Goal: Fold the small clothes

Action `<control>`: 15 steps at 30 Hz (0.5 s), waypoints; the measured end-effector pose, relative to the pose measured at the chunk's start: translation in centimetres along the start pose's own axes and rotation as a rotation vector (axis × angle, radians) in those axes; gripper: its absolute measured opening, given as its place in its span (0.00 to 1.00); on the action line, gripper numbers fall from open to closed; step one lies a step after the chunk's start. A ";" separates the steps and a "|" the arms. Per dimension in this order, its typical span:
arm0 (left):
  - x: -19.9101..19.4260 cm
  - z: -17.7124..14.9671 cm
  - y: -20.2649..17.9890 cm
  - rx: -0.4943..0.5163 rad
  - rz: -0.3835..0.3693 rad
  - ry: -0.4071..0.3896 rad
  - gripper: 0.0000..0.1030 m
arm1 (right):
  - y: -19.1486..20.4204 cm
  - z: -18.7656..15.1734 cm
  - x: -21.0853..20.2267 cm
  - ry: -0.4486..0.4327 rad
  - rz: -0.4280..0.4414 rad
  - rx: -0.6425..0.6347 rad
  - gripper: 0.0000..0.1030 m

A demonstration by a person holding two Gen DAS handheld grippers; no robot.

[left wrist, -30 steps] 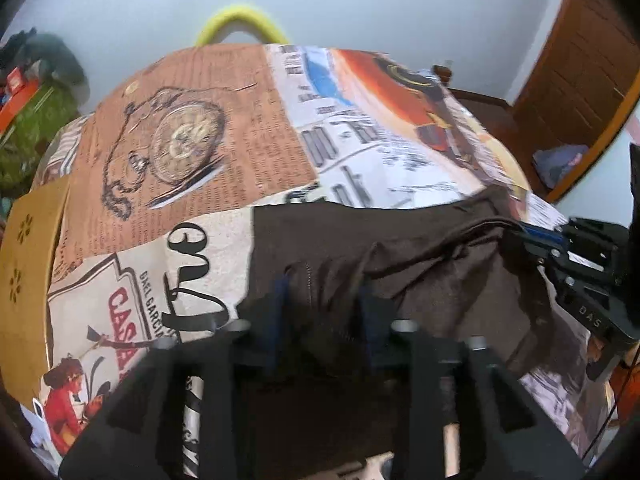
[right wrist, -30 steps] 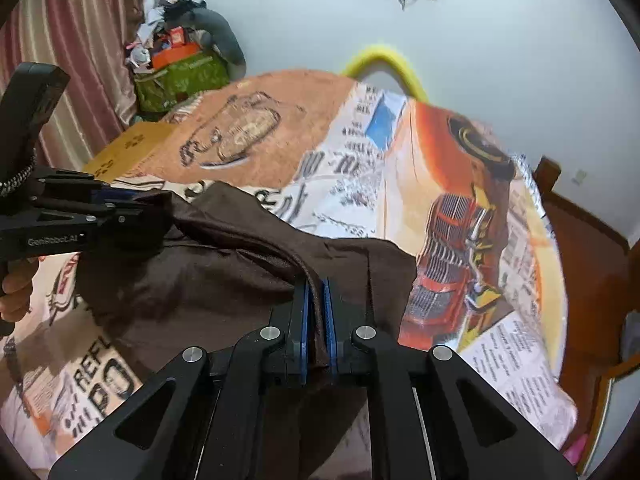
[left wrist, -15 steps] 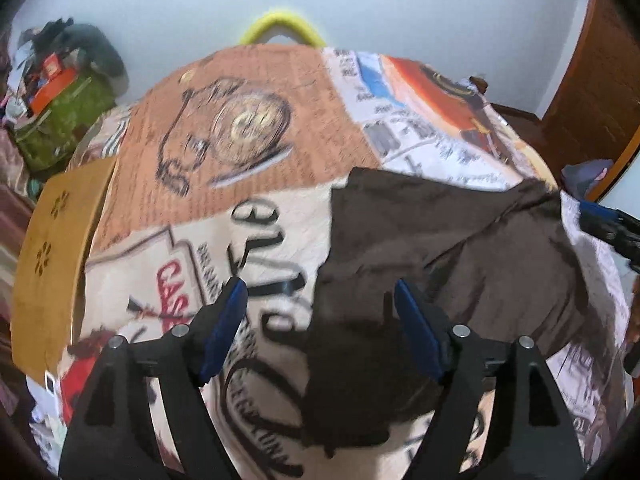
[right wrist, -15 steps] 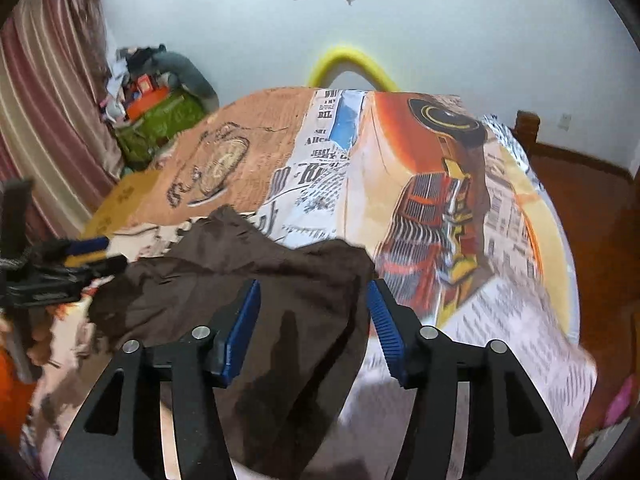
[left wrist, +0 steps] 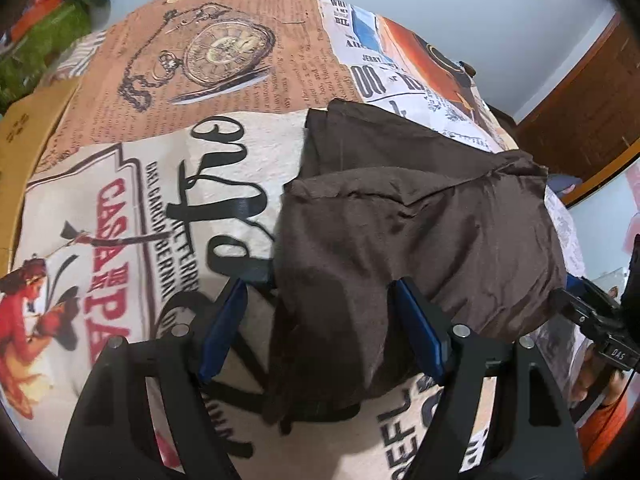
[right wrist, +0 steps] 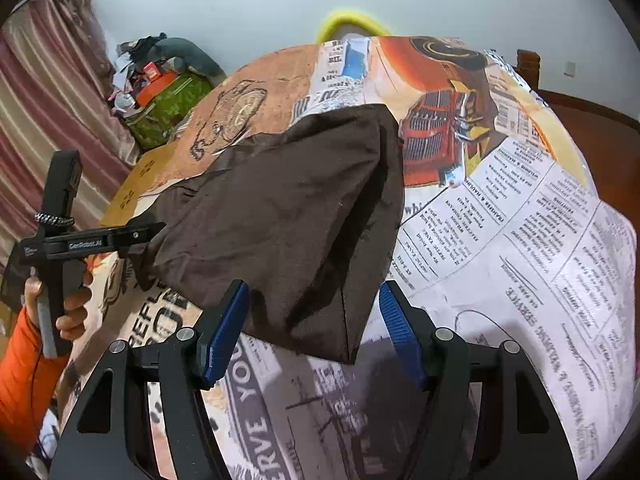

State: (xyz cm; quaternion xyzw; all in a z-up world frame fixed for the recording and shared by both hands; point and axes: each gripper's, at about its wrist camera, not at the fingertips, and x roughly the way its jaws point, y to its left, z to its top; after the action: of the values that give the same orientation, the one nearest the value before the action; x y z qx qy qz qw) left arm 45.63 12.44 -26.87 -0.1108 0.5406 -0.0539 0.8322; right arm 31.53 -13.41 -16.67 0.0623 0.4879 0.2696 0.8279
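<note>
Garment: one dark brown cloth garment (left wrist: 420, 220), folded over on itself in loose layers, lies on the table covered by a printed cloth of newspaper text, a pocket watch and a red truck (right wrist: 500, 208).
Garment versus left tongs: in the left wrist view the near edge of the cloth reaches down between the two blue-padded fingers of the left tongs (left wrist: 320, 330), closer to the finger at 3 o'clock; whether it touches that pad I cannot tell.
Garment versus right tongs: in the right wrist view a near corner of the cloth hangs between the fingers of the right tongs (right wrist: 314, 330), not pinched by either.
Left tongs state: spread wide, gripping nothing.
Right tongs state: spread wide, gripping nothing.
Count: one garment, two tongs, one printed cloth, one yellow curved tube (right wrist: 352, 22) at the far table edge.
Long axis: in the right wrist view the garment runs from about 7 o'clock near the left tongs (right wrist: 100, 240) up toward 1 o'clock, its far corner pointing at the truck print.
Surface: wrinkled, with a raised fold across the middle.
</note>
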 end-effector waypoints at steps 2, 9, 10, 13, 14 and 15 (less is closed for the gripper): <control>0.3 0.4 -0.2 0.003 -0.005 -0.007 0.73 | -0.1 0.6 0.4 -0.019 0.002 0.010 0.62; 0.7 1.4 -1.8 0.035 -0.057 -0.034 0.27 | -0.1 1.0 2.4 -0.013 0.005 -0.009 0.51; 0.6 1.4 -2.1 0.046 -0.041 -0.044 0.18 | 0.0 1.0 2.6 -0.013 0.001 -0.022 0.47; 0.1 1.1 -2.5 0.048 -0.030 -0.056 0.11 | 0.2 0.9 2.8 0.000 0.009 -0.045 0.24; -0.3 0.9 -2.5 0.043 -0.034 -0.055 0.10 | 0.2 0.9 2.8 0.005 0.019 -0.049 0.22; -0.6 0.7 -2.5 0.041 -0.039 -0.054 0.09 | 0.3 0.9 2.7 0.007 0.019 -0.056 0.18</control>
State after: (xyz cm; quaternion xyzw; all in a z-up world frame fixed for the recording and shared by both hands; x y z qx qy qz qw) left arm 46.09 10.20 -25.49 -0.1056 0.5147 -0.0783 0.8472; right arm 33.18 -11.70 -18.18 0.0428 0.4825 0.2913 0.8249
